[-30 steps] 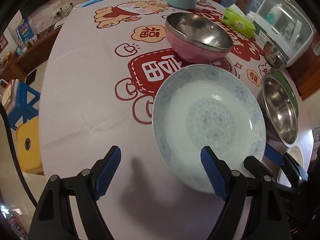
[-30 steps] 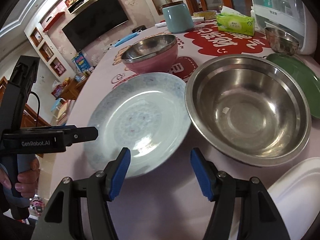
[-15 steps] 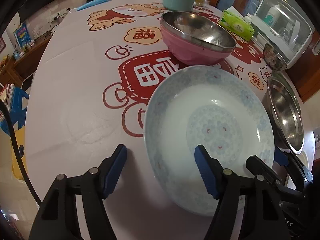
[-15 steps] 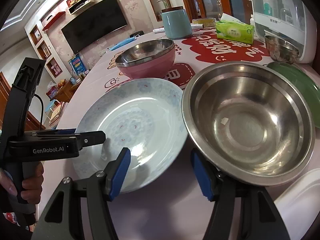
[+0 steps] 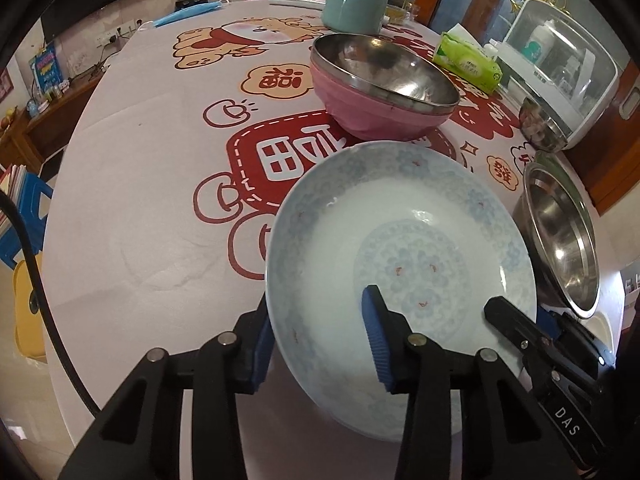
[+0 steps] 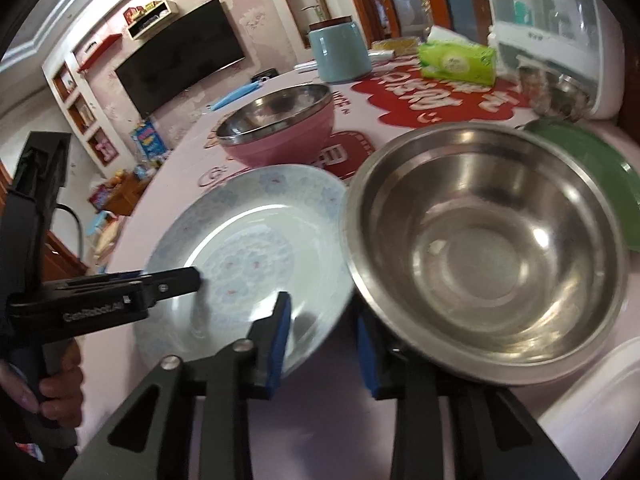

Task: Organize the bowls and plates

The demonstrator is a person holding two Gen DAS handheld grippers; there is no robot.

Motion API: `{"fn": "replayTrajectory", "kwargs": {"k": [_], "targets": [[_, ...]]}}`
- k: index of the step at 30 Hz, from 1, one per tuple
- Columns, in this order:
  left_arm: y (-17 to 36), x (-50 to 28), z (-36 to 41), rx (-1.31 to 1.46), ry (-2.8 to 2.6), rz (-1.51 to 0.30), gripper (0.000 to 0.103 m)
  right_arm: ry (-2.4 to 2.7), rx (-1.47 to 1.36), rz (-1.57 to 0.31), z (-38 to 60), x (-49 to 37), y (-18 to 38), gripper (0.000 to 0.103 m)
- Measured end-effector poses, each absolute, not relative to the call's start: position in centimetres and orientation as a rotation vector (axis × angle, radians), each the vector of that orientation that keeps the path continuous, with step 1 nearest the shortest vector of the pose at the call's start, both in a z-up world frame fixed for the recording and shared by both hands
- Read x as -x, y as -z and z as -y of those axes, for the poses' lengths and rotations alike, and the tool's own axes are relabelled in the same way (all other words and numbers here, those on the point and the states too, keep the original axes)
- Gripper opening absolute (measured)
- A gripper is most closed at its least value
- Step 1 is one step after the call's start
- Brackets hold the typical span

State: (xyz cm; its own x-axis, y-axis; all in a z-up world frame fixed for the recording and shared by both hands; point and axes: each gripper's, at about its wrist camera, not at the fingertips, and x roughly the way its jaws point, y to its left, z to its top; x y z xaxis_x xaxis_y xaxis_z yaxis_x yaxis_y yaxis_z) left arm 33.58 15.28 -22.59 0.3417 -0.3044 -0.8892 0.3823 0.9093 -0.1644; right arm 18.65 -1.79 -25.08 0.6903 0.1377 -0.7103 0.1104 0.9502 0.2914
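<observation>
Left gripper [image 5: 318, 336] seemingly astride plate [image 5: 400, 232] rim

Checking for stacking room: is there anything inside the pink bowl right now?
No. In the left wrist view the pink bowl shows only its bare steel lining.

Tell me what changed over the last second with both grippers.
The left gripper moved in and straddled the near rim of the blue-patterned plate, which now looks tilted. The right gripper closed in on the steel bowl, rim between its fingers. The pink bowl stayed put.
</observation>
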Motion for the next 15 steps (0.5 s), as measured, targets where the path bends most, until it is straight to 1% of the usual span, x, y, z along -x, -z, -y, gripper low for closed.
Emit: {"fn": "replayTrajectory", "kwargs": {"k": [9,15], "targets": [[22.4,-33.2,-15.2,-0.114,0.456,-1.153,0.039,-0.021,-0.351,-0.832,1.9,-18.7,25.1,0.025],[22.2,-32.3,-15.2,-0.159,0.474,-1.170,0.037,-0.015,-0.378,-0.853,2.4,-18.4,25.0,0.021]]}}
